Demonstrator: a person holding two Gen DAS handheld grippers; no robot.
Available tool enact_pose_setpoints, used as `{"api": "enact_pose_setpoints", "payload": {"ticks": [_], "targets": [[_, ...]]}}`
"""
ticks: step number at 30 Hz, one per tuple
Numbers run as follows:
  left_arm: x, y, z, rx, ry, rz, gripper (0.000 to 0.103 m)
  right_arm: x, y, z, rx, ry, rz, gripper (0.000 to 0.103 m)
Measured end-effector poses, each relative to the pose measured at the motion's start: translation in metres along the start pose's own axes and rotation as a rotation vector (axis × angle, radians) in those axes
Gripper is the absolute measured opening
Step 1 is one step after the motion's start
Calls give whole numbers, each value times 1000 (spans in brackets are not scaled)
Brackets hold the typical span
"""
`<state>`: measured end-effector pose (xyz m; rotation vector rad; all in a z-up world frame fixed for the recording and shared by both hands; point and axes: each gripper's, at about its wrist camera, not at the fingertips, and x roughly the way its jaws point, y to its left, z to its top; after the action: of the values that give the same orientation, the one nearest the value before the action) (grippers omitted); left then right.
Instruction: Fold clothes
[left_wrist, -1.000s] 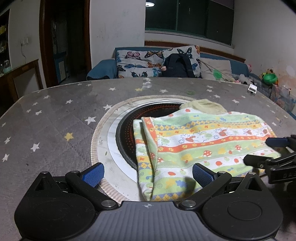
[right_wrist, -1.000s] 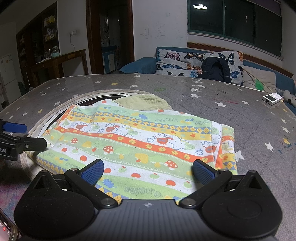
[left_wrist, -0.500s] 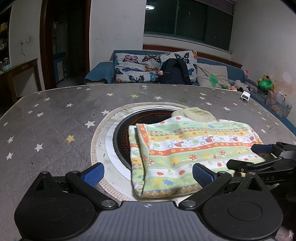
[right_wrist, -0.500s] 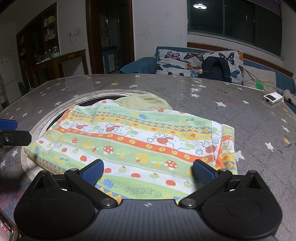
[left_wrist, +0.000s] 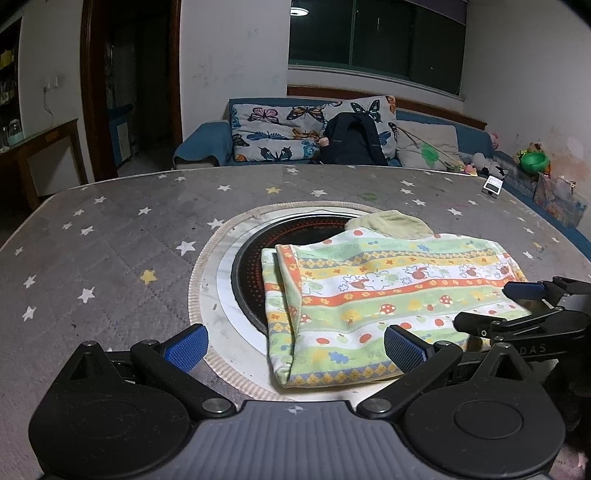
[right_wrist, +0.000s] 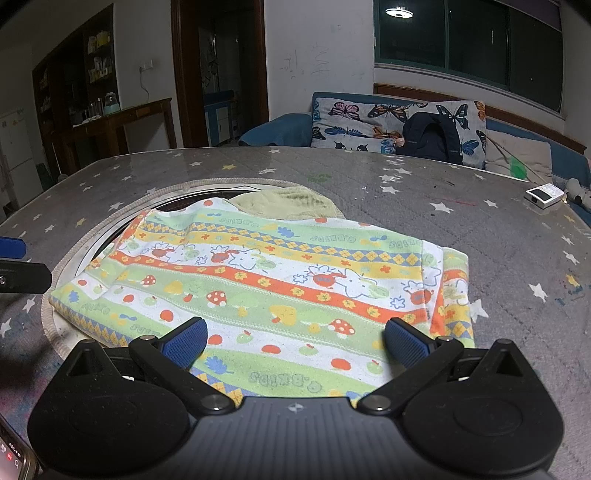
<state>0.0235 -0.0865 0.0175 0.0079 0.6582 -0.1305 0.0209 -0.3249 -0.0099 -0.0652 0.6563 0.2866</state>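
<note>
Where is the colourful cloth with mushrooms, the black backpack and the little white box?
colourful cloth (right_wrist: 280, 280), right wrist view, on its orange stripe.
black backpack (left_wrist: 351, 140), left wrist view, on its front.
little white box (right_wrist: 545, 194), right wrist view, on its top face.

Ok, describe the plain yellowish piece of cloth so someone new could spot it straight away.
Start at the grey star-printed table and find the round dark burner set in its middle. A folded striped cloth with mushrooms and rabbits lies across it. The yellowish cloth pokes out from under that cloth's far edge; it alone is plain and ribbed, with no print.
</note>
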Motion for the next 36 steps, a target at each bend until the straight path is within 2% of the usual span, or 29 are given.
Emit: {"api": "enact_pose_setpoints", "payload": {"ticks": [7,13,25,30,36], "targets": [[4,10,-1,0,15,19,103,-4,0,3,-3,1,-8,103],[16,17,-1,-33,63,9,103,-12,1,9,-7,3,-40,99],[28,18,1,-58,78,16,103,-27,-8,9,22,-4,-61,94],[31,20,2,-66,85,11,103,-35,-7,11,25,-20,-39,93],[29,21,2,-79,81,2,103,-39,8,6,-43,-29,-20,93]]}}
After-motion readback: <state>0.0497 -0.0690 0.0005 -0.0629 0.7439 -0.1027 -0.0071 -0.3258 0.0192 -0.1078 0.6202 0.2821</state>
